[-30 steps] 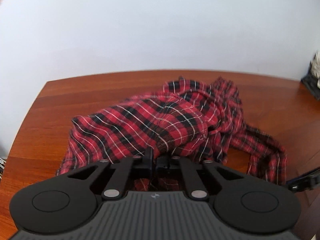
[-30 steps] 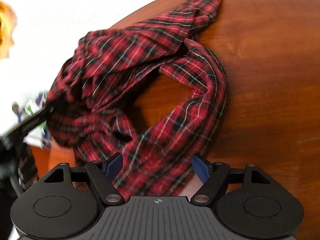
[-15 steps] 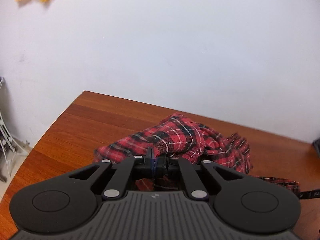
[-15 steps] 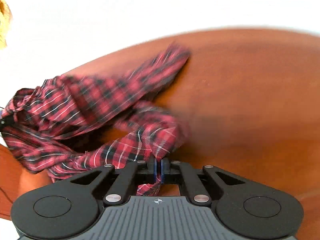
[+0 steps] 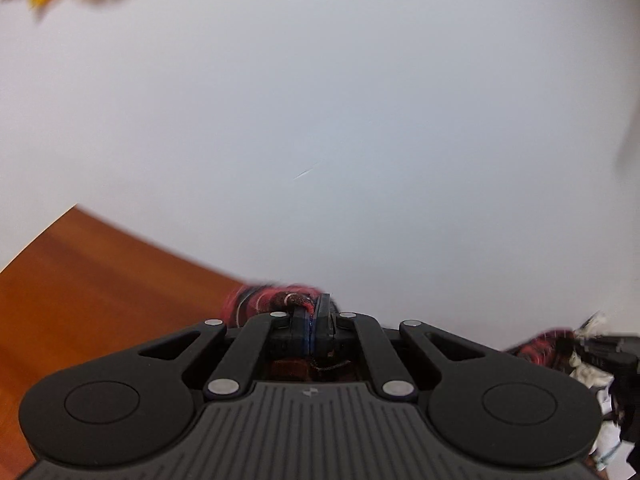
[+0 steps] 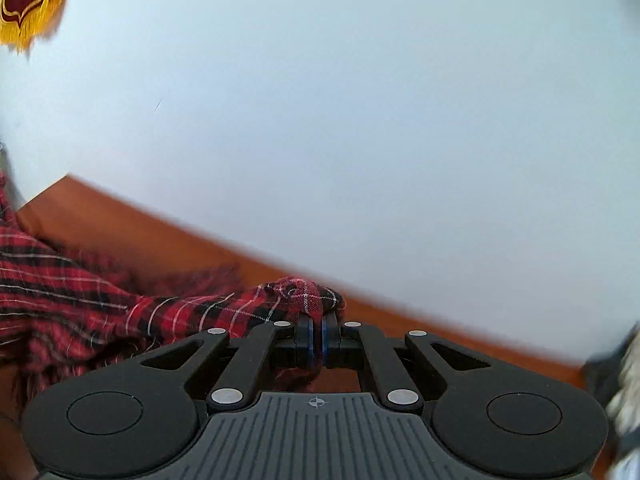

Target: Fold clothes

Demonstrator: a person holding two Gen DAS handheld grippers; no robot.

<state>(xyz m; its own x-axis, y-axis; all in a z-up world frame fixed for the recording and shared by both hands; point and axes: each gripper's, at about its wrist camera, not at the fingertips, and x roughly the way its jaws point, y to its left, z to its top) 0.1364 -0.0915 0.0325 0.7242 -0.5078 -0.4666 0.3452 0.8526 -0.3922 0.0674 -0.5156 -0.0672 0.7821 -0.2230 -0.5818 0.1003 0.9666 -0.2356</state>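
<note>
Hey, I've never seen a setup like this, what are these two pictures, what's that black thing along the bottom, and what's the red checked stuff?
There is no robot here. A person holds a two-finger gripper in each hand, and a wide-angle camera on each one looks forward along its fingers. That is why a black body fills the bottom of both pictures.

One picture is from the left gripper, the other from the right gripper. Both are shut on the same red plaid garment, each pinching a different bit of it. In the left view only a small bunch of cloth shows at the fingertips; in the right view the cloth trails away to the left over the wooden table.

Behind is a plain white wall with a fringed red and gold pennant in the upper left corner. The pictures are blurred in places.
</note>
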